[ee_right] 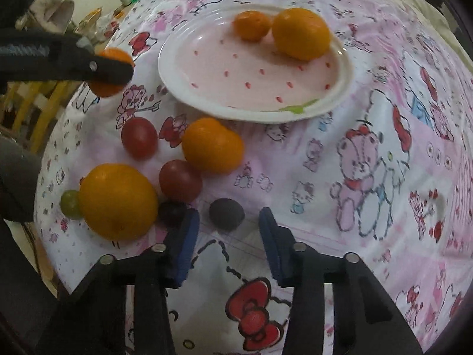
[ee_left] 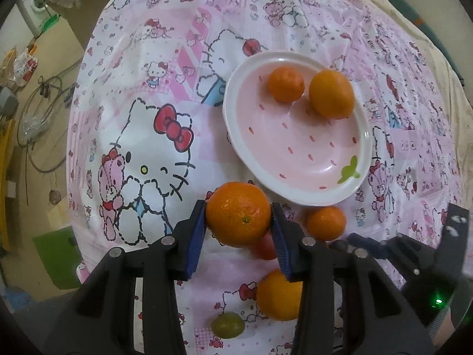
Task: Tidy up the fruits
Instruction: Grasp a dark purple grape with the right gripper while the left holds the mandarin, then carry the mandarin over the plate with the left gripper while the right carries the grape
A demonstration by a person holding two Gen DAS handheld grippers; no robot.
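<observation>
My left gripper [ee_left: 239, 213] is shut on a tangerine [ee_left: 238, 213] and holds it above the cloth, just short of the pink plate [ee_left: 298, 190]. The plate holds a small tangerine [ee_left: 286, 84] and an orange [ee_left: 331, 93]. In the right wrist view the plate [ee_right: 254, 109] lies ahead with the same two fruits [ee_right: 252, 25] [ee_right: 301, 33]. My right gripper [ee_right: 229, 224] is open and empty, with a dark plum [ee_right: 226, 213] just ahead of its fingers. The left gripper with its tangerine [ee_right: 111, 72] shows at far left.
On the Hello Kitty cloth lie a large orange [ee_right: 117, 200], a mid-size orange [ee_right: 212, 145], two red tomatoes [ee_right: 139, 138] [ee_right: 180, 180], a green grape [ee_right: 70, 204] and a second dark plum [ee_right: 171, 211]. The table edge falls away to the left, with clutter on the floor.
</observation>
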